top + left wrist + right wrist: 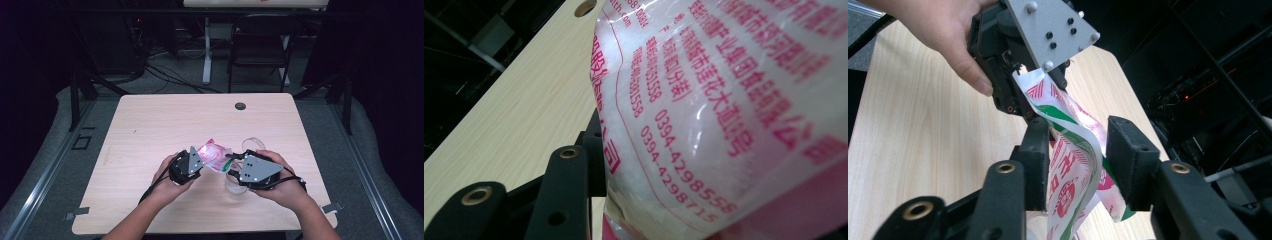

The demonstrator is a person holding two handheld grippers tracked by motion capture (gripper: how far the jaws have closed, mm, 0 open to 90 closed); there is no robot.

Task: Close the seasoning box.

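Note:
A plastic bag [212,153] printed in pink and red, with white granules inside, hangs between my two grippers above the front middle of the table. In the left gripper view the bag [724,100] is pressed against one black finger [569,185]. My left gripper [201,161] is shut on the bag's upper edge, and in the right gripper view it [1034,97] pinches that edge below its grey plate. My right gripper [1080,145] stands open, its jaws on either side of the bag's [1073,175] green and red end. From above, the right gripper [231,163] sits right of the bag.
A clear cup [234,184] stands on the wooden table [150,125] under the right gripper. A clear lid [253,144] lies just behind it. A cable hole [240,106] sits near the far edge. A dark chair [260,45] is beyond the table.

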